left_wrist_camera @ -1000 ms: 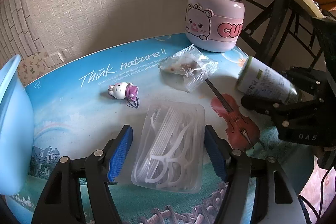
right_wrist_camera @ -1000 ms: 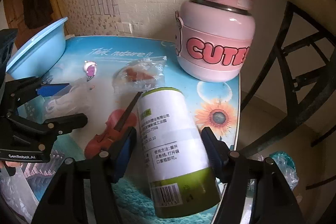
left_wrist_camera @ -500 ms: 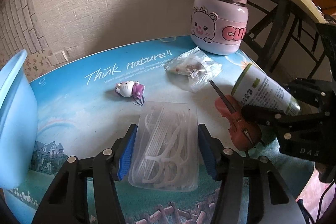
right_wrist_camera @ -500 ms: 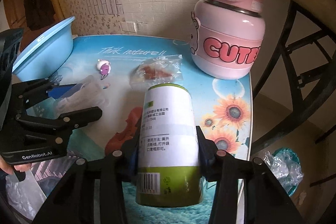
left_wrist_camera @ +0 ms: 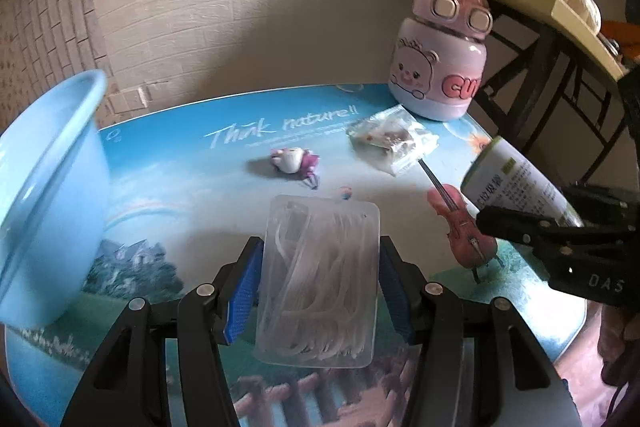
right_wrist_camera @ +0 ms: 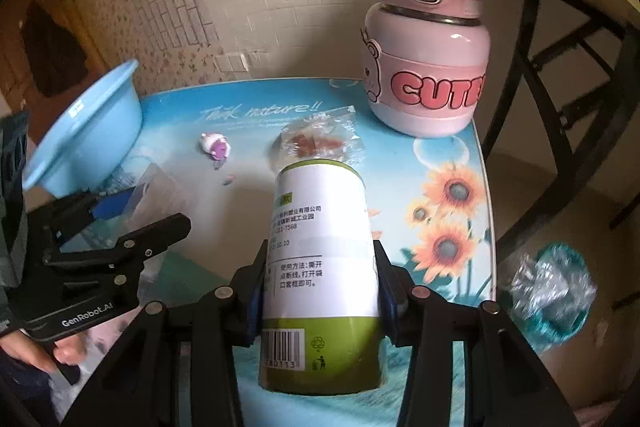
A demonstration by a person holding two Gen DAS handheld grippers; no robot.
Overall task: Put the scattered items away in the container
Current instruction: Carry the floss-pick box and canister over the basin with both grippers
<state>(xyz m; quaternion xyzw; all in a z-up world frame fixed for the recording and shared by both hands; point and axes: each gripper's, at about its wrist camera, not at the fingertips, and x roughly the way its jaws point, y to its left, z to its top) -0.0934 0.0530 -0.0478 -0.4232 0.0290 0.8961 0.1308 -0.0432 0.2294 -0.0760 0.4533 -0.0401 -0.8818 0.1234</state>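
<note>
My left gripper (left_wrist_camera: 318, 283) is shut on a clear plastic box of floss picks (left_wrist_camera: 320, 275), its blue pads pressed on both long sides and the box raised off the table. My right gripper (right_wrist_camera: 320, 291) is shut on a green-and-white canister (right_wrist_camera: 320, 267), also seen from the left wrist as the canister (left_wrist_camera: 516, 183) held tilted above the table. A light blue basin (left_wrist_camera: 48, 195) stands at the left edge of the table, the same basin (right_wrist_camera: 88, 143) showing left in the right wrist view. A small pink-and-white figure (left_wrist_camera: 294, 159), a clear snack packet (left_wrist_camera: 394, 143) and a red toy violin (left_wrist_camera: 460, 223) lie on the table.
A big pink bottle (left_wrist_camera: 440, 67) marked CUTE stands at the table's far right corner. The printed blue table (left_wrist_camera: 180, 179) ends at a brick wall behind. A dark-framed shelf (left_wrist_camera: 560, 39) is at the right. A crumpled blue bag (right_wrist_camera: 556, 295) lies on the floor.
Both grippers closed on their things, the left on the floss box and the right on the canister, then lifted them off the table. The basin has come closer in the left wrist view.
</note>
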